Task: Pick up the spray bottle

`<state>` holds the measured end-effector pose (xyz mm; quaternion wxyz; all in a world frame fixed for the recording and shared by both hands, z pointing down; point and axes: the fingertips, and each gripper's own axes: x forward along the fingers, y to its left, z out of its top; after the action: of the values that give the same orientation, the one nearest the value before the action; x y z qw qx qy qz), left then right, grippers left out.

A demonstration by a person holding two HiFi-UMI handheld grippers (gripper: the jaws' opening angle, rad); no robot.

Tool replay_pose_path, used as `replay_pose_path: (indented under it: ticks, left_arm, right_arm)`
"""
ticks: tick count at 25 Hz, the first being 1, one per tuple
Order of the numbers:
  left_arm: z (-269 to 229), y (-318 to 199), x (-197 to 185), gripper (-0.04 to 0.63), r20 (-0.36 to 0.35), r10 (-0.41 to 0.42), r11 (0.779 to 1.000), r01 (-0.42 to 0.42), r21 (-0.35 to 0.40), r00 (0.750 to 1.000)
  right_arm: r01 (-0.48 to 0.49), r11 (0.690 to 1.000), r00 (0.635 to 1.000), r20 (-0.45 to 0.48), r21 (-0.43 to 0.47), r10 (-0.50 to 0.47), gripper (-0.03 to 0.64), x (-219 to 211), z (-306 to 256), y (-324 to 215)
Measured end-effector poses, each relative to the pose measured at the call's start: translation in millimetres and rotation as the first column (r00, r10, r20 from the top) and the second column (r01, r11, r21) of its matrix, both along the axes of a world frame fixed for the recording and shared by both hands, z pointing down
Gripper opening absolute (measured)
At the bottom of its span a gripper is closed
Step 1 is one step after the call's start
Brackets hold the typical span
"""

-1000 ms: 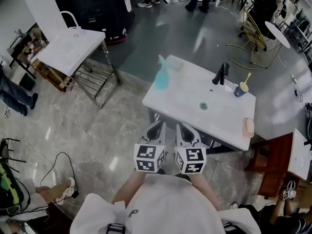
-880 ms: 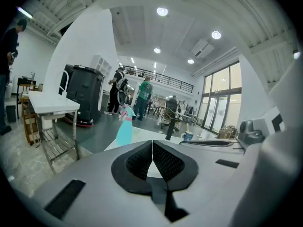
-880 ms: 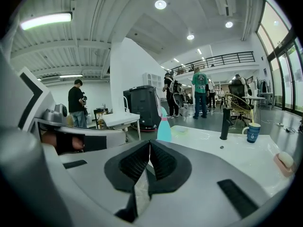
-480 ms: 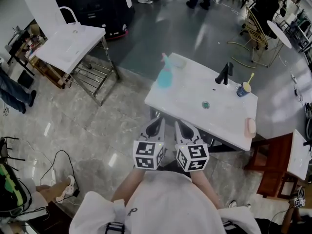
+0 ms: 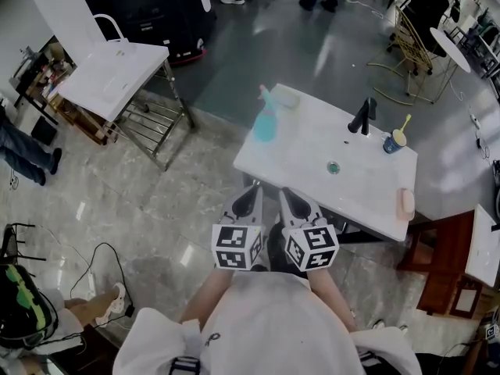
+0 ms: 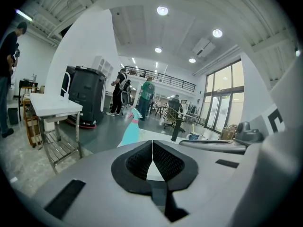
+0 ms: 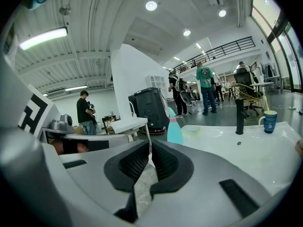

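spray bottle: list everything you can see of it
The spray bottle has a teal, cone-shaped body, plastic by its look, with a pink spray head on top. It stands upright at the far left corner of the white sink counter, beside a pale block. Nothing grips it.

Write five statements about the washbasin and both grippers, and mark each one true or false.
1. The spray bottle stands upright at a corner of the white washbasin. True.
2. The left gripper is shut on the spray bottle. False: its jaws are together with nothing between them, apart from the bottle.
3. The black faucet stands between the spray bottle and the blue cup. True.
4. The right gripper has its jaws wide open. False: they are together and empty.
5. The blue cup lies tipped over on the floor. False: it stands upright on the washbasin beside the faucet.
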<state>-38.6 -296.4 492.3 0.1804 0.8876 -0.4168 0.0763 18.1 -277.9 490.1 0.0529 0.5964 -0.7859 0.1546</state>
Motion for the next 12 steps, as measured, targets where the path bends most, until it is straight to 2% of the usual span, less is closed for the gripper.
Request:
replay_pose_path:
  ticks: [4, 8, 12]
  left_arm:
    - [1.4, -12.9, 0.0, 0.026, 0.003, -0.023, 1.0, 0.023, 0.001, 1.0]
    - [2.1, -35.4, -9.8, 0.026, 0.007, -0.08, 0.997, 0.08, -0.003, 0.997]
    - [2.6, -57.0, -2.4, 0.026, 0.012, -0.101, 0.995, 0.101, -0.004, 0.995]
  right_arm:
    - [0.027, 0.999, 0.999, -0.018, 0.018, -0.027, 0.026, 3.2, -3.1, -16.5]
    - [0.09, 0.996, 0.994, -0.06, 0.004, -0.089, 0.026, 2.6, 0.3, -40.6]
    - [0.106, 0.994, 0.993, -0.049, 0.01, -0.105, 0.028, 10.4, -2.3, -67.3]
